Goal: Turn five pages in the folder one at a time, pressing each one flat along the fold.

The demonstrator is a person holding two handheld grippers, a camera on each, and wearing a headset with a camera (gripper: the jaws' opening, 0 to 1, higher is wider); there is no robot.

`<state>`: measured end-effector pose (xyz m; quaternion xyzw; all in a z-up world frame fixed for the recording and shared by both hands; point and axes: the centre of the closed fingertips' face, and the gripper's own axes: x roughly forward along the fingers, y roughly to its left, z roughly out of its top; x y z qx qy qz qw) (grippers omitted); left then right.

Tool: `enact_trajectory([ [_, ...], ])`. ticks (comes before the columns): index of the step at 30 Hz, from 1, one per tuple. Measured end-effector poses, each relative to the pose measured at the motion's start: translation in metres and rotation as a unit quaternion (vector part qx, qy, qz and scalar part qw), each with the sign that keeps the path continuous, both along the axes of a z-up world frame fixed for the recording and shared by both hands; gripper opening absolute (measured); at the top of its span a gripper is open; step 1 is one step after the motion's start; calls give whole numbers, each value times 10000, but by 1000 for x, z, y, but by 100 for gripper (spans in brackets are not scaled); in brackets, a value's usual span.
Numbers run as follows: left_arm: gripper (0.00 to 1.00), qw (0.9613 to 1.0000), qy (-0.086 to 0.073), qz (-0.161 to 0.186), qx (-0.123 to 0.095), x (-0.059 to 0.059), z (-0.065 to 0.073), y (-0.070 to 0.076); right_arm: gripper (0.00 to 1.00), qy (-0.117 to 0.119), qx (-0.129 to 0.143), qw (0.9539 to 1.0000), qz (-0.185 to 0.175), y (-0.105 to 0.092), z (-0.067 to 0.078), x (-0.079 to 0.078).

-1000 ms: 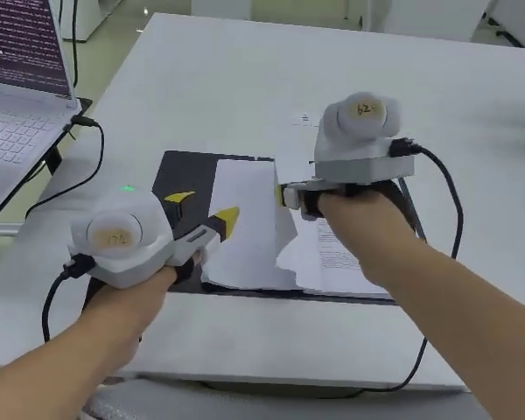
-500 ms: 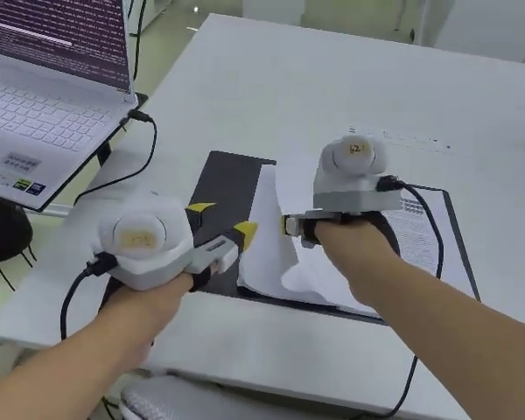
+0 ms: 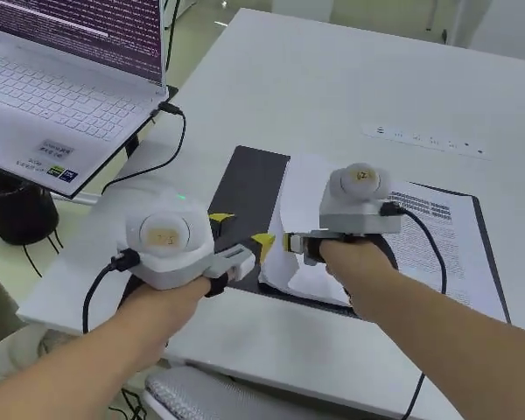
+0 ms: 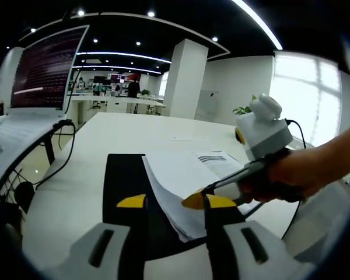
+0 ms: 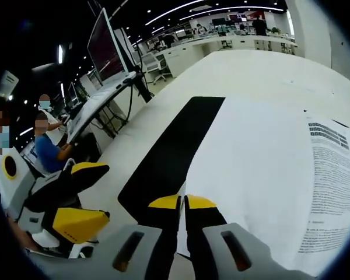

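The folder (image 3: 252, 179) lies open on the white table (image 3: 332, 79), just ahead of both grippers. Its left inside cover is bare and black, and a stack of white sheets sits on its right half. The top sheet there carries a bold heading and dense lines of small print (image 3: 437, 229), beyond and to the right of the right gripper (image 5: 182, 202). That gripper's yellow-tipped jaws are clenched almost together on the near edge of one page (image 3: 299, 188), close to the fold. The pinched page is raised off the stack and bows upward, its blank white face curving away from the jaws toward the black cover. In the left gripper view its near edge sits above several loose sheet edges fanned beneath it. The left gripper (image 3: 241, 229) is released, jaws spread wide, holding nothing. It hovers over the near edge of the black cover, just to the left of the right gripper's tips. Well off to the left gripper's far left, a laptop (image 3: 61, 87) stands open, with a black cable (image 3: 162, 153) trailing from it along the table.
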<state>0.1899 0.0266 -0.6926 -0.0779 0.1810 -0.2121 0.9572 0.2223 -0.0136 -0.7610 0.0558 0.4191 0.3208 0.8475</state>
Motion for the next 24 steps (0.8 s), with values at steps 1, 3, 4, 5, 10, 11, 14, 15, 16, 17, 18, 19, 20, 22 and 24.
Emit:
enact_trajectory([
  [1, 37, 10000, 17, -20, 24, 0, -1, -1, 2, 123, 130, 9998, -61, 1, -2, -3],
  [3, 37, 10000, 50, -54, 48, -1, -2, -3, 3, 162, 396, 9988, -230, 1, -1, -3],
  [4, 37, 9999, 64, -79, 52, -1, -3, -5, 4, 196, 565, 9978, -273, 2, 1, -4],
  [5, 37, 9999, 92, -117, 83, -1, -5, -7, 4, 275, 762, 9961, -341, 3, 4, -6],
  [10, 36, 9992, 151, -328, 195, -5, -11, -20, 8, 184, 1482, 9859, -759, -9, 20, 0],
  [11, 36, 9989, 187, -372, 206, -5, -13, -23, 6, 167, 1471, 9861, -751, -13, 20, -2],
  [14, 36, 9973, 351, -561, 330, -6, -25, -35, 2, 19, 1475, 9856, -821, -29, 25, -3],
  [15, 35, 9970, 366, -587, 346, -5, -26, -37, 1, -17, 1498, 9850, -857, -34, 27, -2],
  [16, 35, 9960, 421, -677, 410, -5, -31, -43, 1, -20, 1548, 9836, -924, -38, 29, -1],
  [17, 35, 9951, 459, -733, 469, -5, -34, -47, 1, 24, 1598, 9818, -1027, -43, 30, -1],
  [18, 35, 9942, 479, -800, 532, -4, -37, -52, 1, 6, 1630, 9809, -1060, -48, 32, 0],
  [19, 34, 9931, 529, -869, 580, -3, -40, -56, 0, -56, 1628, 9809, -1064, -51, 35, 0],
  [20, 34, 9908, 607, -1010, 671, -3, -45, -62, 0, -127, 1614, 9809, -1075, -55, 36, 2],
  [22, 33, 9894, 630, -1025, 815, 2, -52, -67, 0, -192, 1656, 9790, -1170, -64, 42, 3],
  [24, 33, 9887, 753, -974, 857, 5, -60, -70, 0, -257, 1707, 9769, -1260, -74, 45, 5],
])
